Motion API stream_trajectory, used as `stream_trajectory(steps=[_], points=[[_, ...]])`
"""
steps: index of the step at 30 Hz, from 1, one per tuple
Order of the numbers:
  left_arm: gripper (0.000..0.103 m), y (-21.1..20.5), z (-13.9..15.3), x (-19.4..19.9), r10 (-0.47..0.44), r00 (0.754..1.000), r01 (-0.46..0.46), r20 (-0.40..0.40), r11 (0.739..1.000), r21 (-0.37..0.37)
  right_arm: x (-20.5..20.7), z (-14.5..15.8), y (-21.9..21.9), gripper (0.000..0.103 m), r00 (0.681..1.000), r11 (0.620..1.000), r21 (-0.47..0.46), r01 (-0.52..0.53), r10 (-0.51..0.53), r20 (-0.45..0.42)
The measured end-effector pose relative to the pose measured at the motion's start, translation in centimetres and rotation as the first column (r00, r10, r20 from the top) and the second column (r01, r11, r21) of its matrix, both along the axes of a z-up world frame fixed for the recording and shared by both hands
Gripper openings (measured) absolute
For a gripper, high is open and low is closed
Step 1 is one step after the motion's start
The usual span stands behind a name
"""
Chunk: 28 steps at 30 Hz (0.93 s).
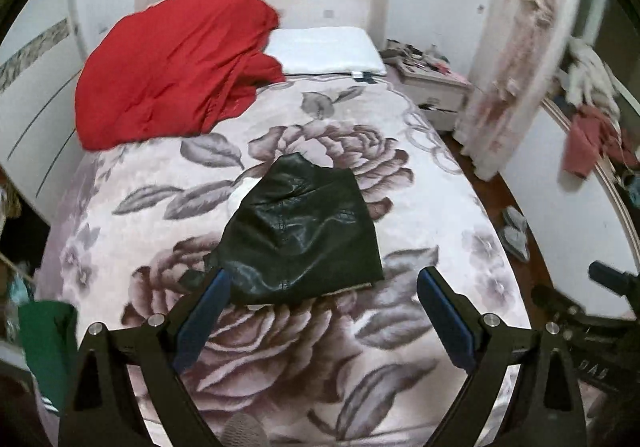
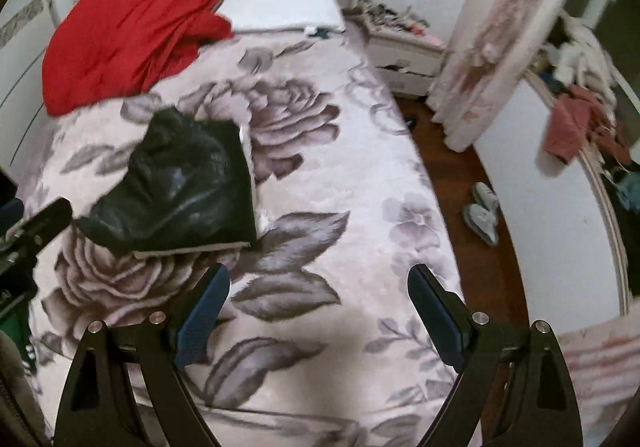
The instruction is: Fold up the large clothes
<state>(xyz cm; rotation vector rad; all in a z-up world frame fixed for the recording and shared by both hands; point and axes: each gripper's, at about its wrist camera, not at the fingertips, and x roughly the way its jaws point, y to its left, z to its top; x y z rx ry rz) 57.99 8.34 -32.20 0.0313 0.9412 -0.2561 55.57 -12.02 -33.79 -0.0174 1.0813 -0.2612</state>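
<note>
A folded black leather garment point(image 1: 300, 235) lies in the middle of the bed point(image 1: 436, 207) on a rose-patterned blanket. It also shows in the right wrist view point(image 2: 180, 187), with a pale lining at its edge. My left gripper point(image 1: 324, 279) is open and empty, just in front of the garment's near edge. My right gripper point(image 2: 318, 279) is open and empty over bare blanket, to the right of the garment. A crumpled red garment point(image 1: 176, 67) point(image 2: 132, 31) lies heaped at the head of the bed, on the left.
A white pillow point(image 1: 324, 51) lies by the headboard. A cluttered nightstand point(image 1: 432, 79) stands to the right of the bed, then a curtain point(image 1: 516, 47). Slippers point(image 2: 482, 213) lie on the wood floor. Clothes pile on a ledge point(image 1: 592, 119) at the right. A green item point(image 1: 48, 343) is at lower left.
</note>
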Motion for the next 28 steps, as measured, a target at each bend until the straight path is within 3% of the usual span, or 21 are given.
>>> stream_trajectory(steps=[8, 17, 21, 28], points=[[0.096, 0.5, 5.3, -5.5, -0.136, 0.991, 0.136, -0.007, 0.990, 0.025, -6.1, 6.7, 1.6, 0.094, 0.993, 0.995, 0.015, 0.102, -0.103, 0.056], [0.096, 0.8, 11.2, -11.9, -0.172, 0.983, 0.172, 0.058, 0.985, 0.009, -14.1, 15.2, 2.6, 0.095, 0.973, 0.989, -0.005, 0.151, -0.148, 0.176], [0.096, 0.6, 11.4, -12.5, -0.153, 0.986, 0.152, 0.064, 0.988, 0.024, -16.5, 17.5, 2.4, 0.095, 0.964, 0.986, 0.006, 0.169, -0.167, 0.205], [0.096, 0.4, 10.3, -12.0, -0.053, 0.997, 0.051, 0.063, 0.998, 0.029, -17.0, 16.9, 2.1, 0.095, 0.968, 0.984, 0.009, 0.178, -0.176, 0.179]])
